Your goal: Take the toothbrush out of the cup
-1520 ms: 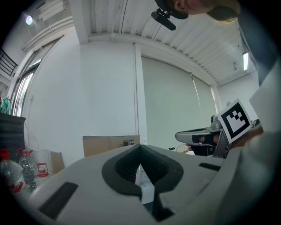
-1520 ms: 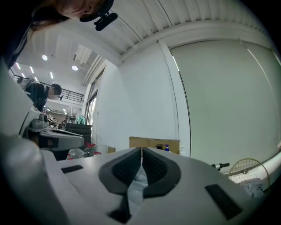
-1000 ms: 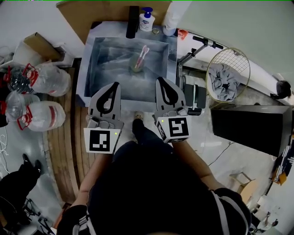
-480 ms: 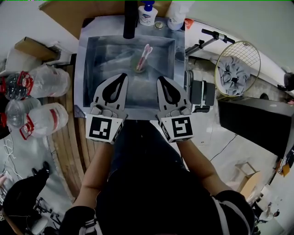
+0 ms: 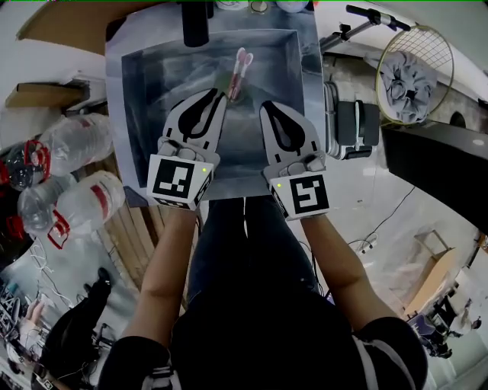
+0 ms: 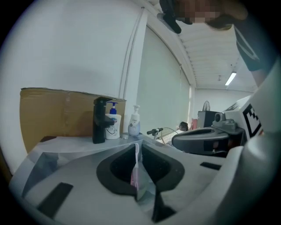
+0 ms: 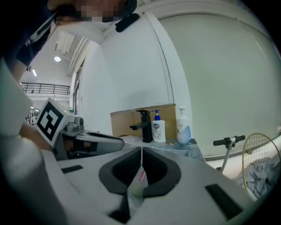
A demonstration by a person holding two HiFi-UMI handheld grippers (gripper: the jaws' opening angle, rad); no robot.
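Note:
A pink and white toothbrush (image 5: 241, 65) stands tilted in a clear cup (image 5: 232, 92) inside the steel sink (image 5: 152, 99). My left gripper (image 5: 221, 94) is shut and empty, its tip right beside the cup on the left. My right gripper (image 5: 267, 106) is also shut and empty, a little to the right of the cup and nearer to me. Through the left gripper's jaw opening I see the toothbrush (image 6: 134, 174) close ahead. In the right gripper view the toothbrush (image 7: 140, 176) and the cup (image 7: 135, 191) show just below the closed tips.
A black faucet (image 5: 196, 23) stands at the sink's back edge, with a soap pump bottle (image 7: 158, 129) and a white bottle (image 7: 183, 127) beside it. Large water bottles (image 5: 72, 141) lie on the floor at left. A wire basket (image 5: 415, 72) with cloth stands at right.
Both grippers have moved forward and down over the sink, toward the cup. The left tip now sits beside the cup. Both stay shut.

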